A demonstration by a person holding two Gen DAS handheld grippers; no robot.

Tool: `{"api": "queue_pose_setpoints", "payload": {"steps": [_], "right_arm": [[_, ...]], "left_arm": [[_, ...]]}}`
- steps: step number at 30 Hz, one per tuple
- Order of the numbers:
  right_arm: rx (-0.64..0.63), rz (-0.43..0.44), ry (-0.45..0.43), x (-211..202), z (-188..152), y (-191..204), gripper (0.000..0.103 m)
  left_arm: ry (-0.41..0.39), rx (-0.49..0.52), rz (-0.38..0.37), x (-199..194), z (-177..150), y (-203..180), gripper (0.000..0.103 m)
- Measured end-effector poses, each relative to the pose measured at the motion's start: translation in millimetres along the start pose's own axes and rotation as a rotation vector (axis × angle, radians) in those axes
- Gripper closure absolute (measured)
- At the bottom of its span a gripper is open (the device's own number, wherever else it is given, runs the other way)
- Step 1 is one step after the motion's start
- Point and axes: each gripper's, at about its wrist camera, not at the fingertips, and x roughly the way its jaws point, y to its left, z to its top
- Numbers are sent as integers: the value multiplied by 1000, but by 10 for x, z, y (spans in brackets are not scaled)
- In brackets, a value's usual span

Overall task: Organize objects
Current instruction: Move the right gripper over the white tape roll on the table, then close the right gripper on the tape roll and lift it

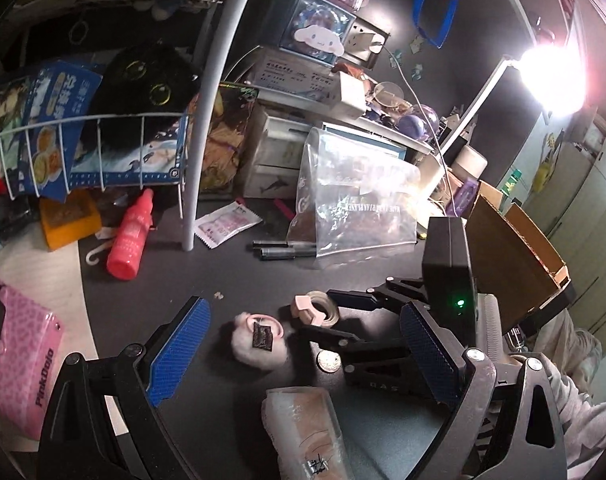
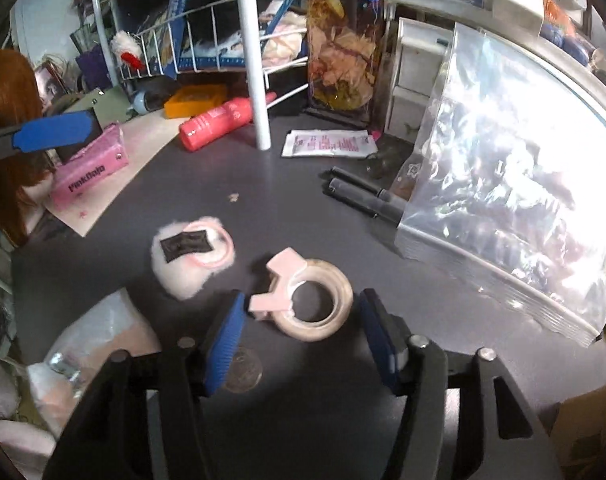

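A roll of clear tape with a pink cutter [image 2: 311,300] lies on the dark desk [image 2: 303,200]; it also shows in the left wrist view [image 1: 317,308]. My right gripper [image 2: 303,338] is open, its blue pads on either side of the roll, close to the desk. A fluffy pink hair tie with a black label [image 2: 191,256] lies left of the tape, also in the left wrist view [image 1: 259,338]. A coin [image 2: 243,370] lies under the right gripper's left finger. My left gripper [image 1: 303,348] is open and empty above the hair tie.
A clear zip bag [image 2: 503,208] stands at the right, with black pens [image 2: 363,196] beside it. A red bottle [image 2: 219,120], a white sachet [image 2: 327,144], a white pole [image 2: 255,52], a wire basket [image 1: 83,148] and a pink case [image 2: 91,168] lie behind. A cardboard box [image 1: 515,264] is at the right.
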Motion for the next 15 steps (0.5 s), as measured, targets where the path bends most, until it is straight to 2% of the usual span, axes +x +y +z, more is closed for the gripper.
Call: {"api": "queue_pose_setpoints", "payload": {"steps": [9, 15], "right_arm": [[-3, 23, -46, -204, -44, 6, 59], [-50, 64, -147, -747, 20, 176, 60]], "left_arm": [[46, -3, -12, 136, -40, -27, 7], [68, 9, -103, 225, -1, -186, 9]]}}
